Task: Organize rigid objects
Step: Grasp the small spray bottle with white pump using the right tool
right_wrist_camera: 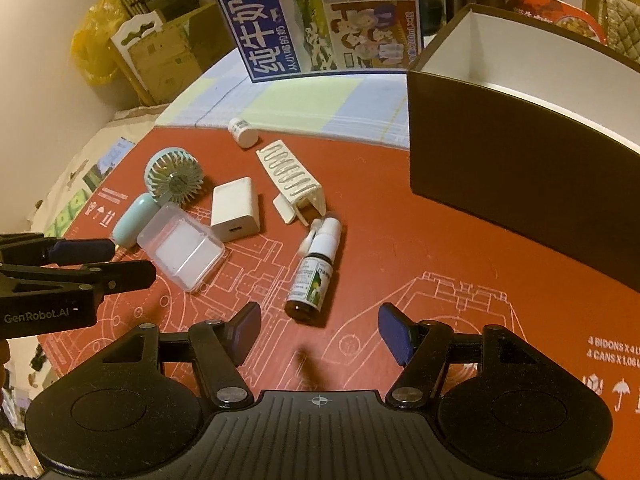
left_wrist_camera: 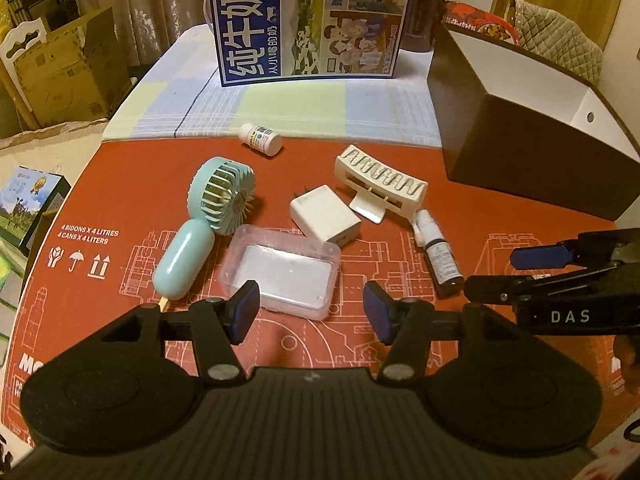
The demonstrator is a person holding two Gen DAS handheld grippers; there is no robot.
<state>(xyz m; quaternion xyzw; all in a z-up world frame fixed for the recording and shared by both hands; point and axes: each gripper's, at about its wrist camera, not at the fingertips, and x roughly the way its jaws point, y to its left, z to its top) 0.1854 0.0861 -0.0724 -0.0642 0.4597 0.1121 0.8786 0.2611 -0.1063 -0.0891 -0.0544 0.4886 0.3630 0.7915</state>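
Several small objects lie on a red cardboard sheet (left_wrist_camera: 120, 280): a mint hand fan (left_wrist_camera: 208, 216) (right_wrist_camera: 160, 192), a clear plastic case (left_wrist_camera: 282, 270) (right_wrist_camera: 182, 252), a white charger (left_wrist_camera: 324, 216) (right_wrist_camera: 236, 210), a cream clip-like rack (left_wrist_camera: 380, 184) (right_wrist_camera: 290, 176), a brown spray bottle (left_wrist_camera: 436, 256) (right_wrist_camera: 316, 272) and a white pill bottle (left_wrist_camera: 261, 139) (right_wrist_camera: 242, 130). My left gripper (left_wrist_camera: 311, 312) is open and empty, just short of the clear case. My right gripper (right_wrist_camera: 324, 332) is open and empty, just short of the spray bottle.
A dark brown open box with a white inside (left_wrist_camera: 520, 144) (right_wrist_camera: 520, 152) stands at the right. A blue milk carton box (left_wrist_camera: 308, 20) (right_wrist_camera: 320, 20) stands at the back on a checked cloth (left_wrist_camera: 280, 108). Cardboard boxes (left_wrist_camera: 60, 72) stand off the table's left side.
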